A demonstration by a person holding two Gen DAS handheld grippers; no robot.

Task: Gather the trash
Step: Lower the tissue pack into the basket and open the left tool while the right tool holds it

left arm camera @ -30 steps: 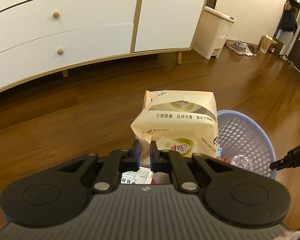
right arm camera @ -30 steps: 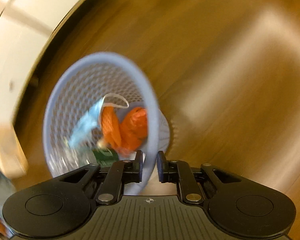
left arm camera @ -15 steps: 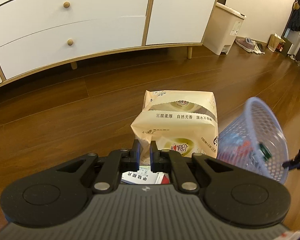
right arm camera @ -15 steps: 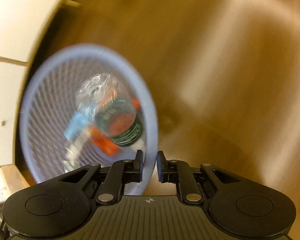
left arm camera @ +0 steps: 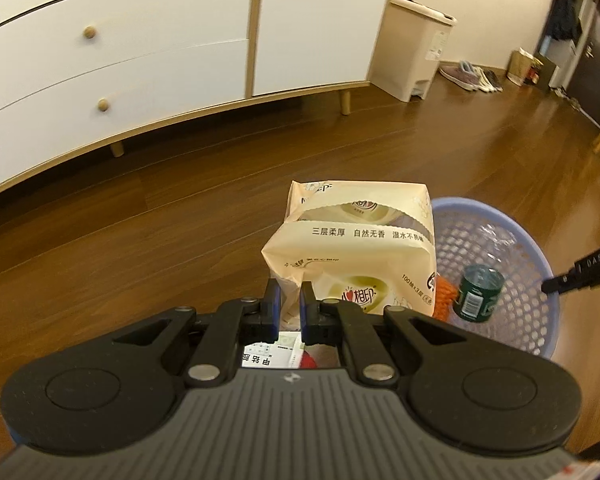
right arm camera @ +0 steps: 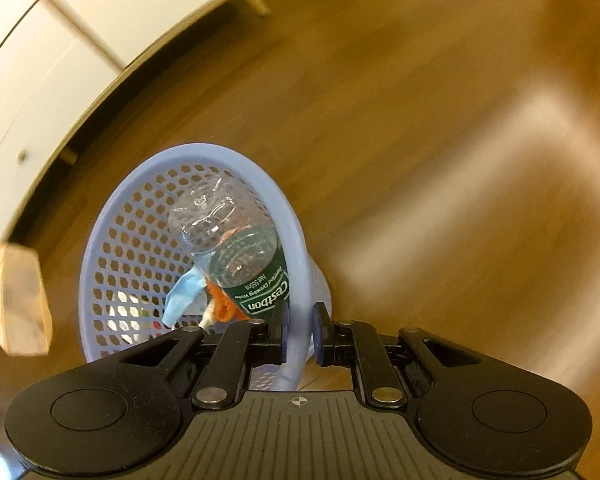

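Jaws: left gripper (left arm camera: 290, 307) pinching tissue pack (left arm camera: 355, 248); right gripper (right arm camera: 299, 334) pinching basket (right arm camera: 296, 240) rim. Step: carrying. Next: pack into basket, beside bottle (right arm camera: 236, 248).

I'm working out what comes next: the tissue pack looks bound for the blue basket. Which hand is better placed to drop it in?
Left. The left tongs are shut on the tissue pack, right beside the basket. The right tongs are clamped on the basket's rim, so they are busy steadying it.

1. 1 lavender basket (right arm camera: 256, 172)
2. 1 plastic bottle (right arm camera: 236, 248)
3. 1 tissue pack (left arm camera: 359, 240)
4. 1 blue mask (right arm camera: 180, 296)
5. 1 pedal bin (left arm camera: 411, 48)
6. 2 grippers: left gripper (left arm camera: 290, 300), right gripper (right arm camera: 300, 320)
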